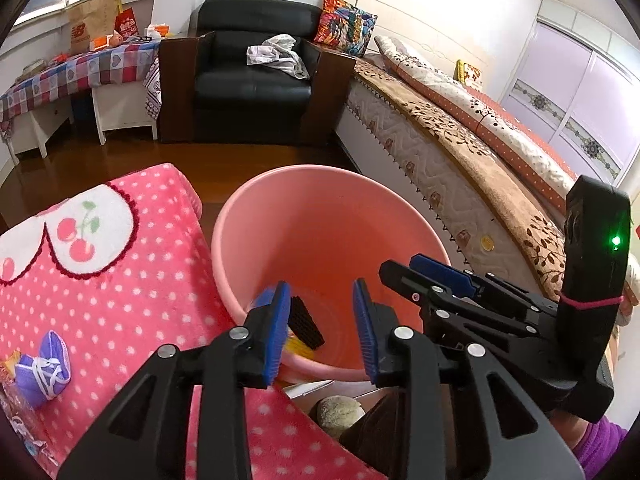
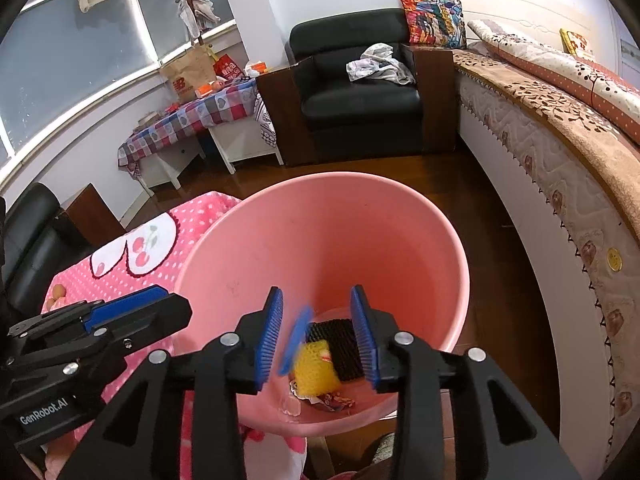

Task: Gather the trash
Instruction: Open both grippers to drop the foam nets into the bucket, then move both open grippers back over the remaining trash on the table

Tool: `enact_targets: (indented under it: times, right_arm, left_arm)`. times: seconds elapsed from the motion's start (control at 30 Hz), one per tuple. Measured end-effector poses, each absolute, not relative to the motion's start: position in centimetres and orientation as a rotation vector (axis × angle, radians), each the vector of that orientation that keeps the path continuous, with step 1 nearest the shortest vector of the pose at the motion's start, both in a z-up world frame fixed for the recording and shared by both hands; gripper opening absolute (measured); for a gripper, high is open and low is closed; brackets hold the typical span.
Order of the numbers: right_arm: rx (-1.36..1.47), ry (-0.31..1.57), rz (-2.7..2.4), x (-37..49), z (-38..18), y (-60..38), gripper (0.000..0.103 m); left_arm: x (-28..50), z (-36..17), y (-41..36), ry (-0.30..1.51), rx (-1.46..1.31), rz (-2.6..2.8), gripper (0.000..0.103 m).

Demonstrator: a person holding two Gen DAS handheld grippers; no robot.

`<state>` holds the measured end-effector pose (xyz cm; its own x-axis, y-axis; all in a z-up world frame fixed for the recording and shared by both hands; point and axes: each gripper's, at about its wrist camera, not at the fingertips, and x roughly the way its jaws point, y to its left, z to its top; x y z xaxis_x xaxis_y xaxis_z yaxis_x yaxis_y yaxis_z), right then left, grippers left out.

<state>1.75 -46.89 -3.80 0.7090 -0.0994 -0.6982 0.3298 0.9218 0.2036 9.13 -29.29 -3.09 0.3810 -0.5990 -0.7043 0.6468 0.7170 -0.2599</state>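
Over the pink bucket, both pairs of tongs point downward side by side. Left tongs: released, nothing between the blue pads. Right tongs: released, pads apart; a blurred blue flat piece shows in the gap, touching neither pad. Collected trash lies on the bucket floor: a black ribbed block, a yellow sponge-like piece and crumpled wrappers.

Left of the bucket is a surface under a pink polka-dot cloth with a cherry motif; a small purple pouch rests on it. Flooring is dark wood. A bed with a brown leaf-patterned blanket runs along the right. A black armchair stands against the far wall, a white garment on its seat and a multicoloured cushion beside it. A bench with a checked cloth stands under the window.

Legible markings: "GenRobot.AI" on the left tongs' body in the right view; an "NB" logo on a brown paper bag.
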Motion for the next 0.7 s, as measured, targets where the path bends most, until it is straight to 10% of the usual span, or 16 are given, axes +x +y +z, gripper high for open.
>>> enact_targets:
  times: [0.7]
  right_arm:
    - [0.275, 0.712, 0.036, 0.8, -1.7, -36.9, 0.036]
  left_arm:
    - [5.8, 0.1, -19.7, 0.775, 0.042, -0.629, 0.032]
